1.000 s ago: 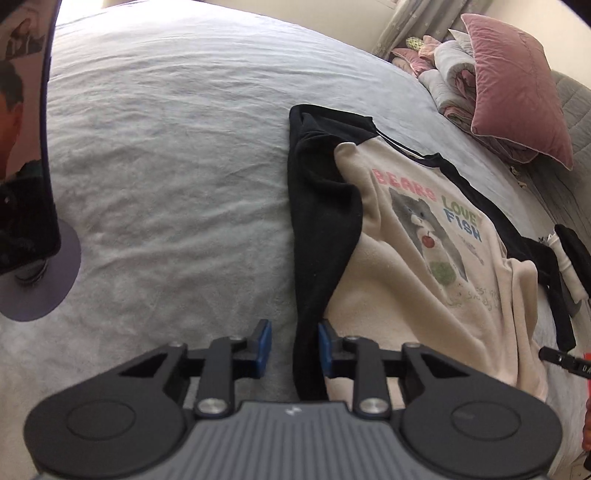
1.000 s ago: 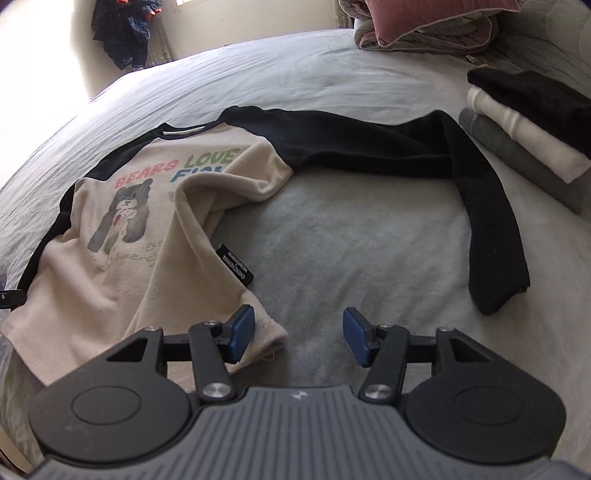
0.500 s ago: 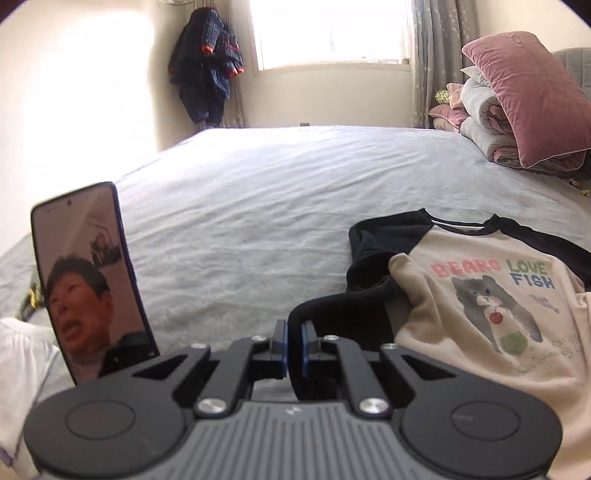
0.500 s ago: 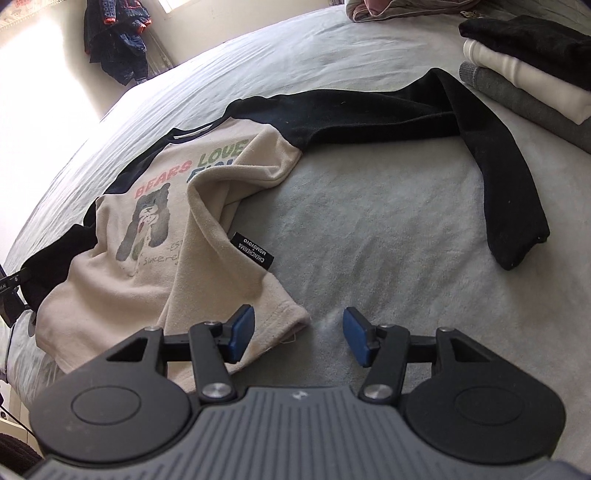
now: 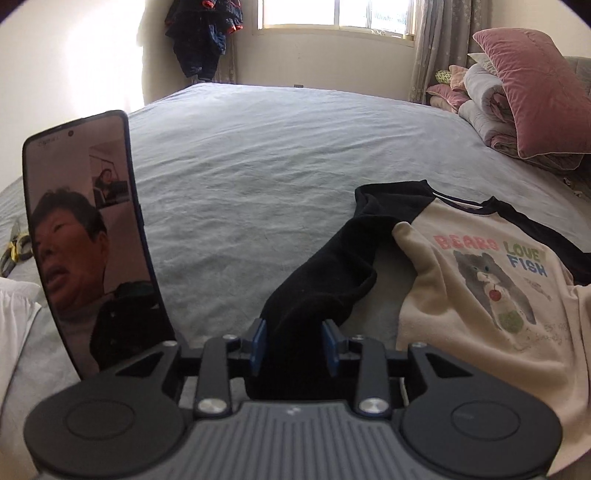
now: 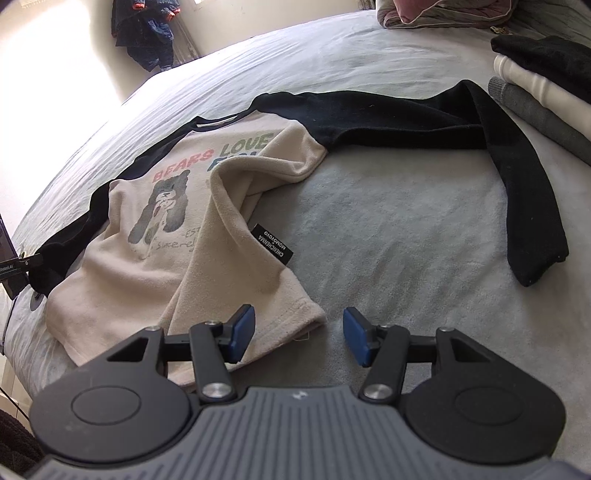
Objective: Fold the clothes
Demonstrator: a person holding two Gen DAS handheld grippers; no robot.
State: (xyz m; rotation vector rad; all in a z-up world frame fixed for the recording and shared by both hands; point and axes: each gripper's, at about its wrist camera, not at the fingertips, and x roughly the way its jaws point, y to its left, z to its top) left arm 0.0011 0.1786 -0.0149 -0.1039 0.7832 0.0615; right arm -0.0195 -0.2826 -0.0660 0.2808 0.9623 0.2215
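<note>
A cream shirt (image 5: 461, 295) with black sleeves and a "BEARS LOVE FISH" bear print lies on the grey bed (image 5: 258, 166). One black sleeve (image 5: 332, 273) is drawn out from the shoulder and runs between the blue pads of my left gripper (image 5: 294, 345), which stands open around it. In the right wrist view the shirt (image 6: 140, 266) has its side folded over, with a black label showing. My right gripper (image 6: 299, 338) is open just above the hem corner (image 6: 295, 314). The other black sleeve (image 6: 517, 192) bends away to the right.
A phone (image 5: 85, 240) stands upright close to the left of the left gripper. A stack of folded clothes (image 6: 546, 85) sits at the right bed edge. Pillows and quilts (image 5: 524, 99) are piled at the head of the bed. A dark jacket (image 5: 203, 33) hangs on the wall.
The left gripper shut on the black sleeve and drew it out from the shirt; its jaws now stand apart again. The right gripper stayed open and edged nearer the hem.
</note>
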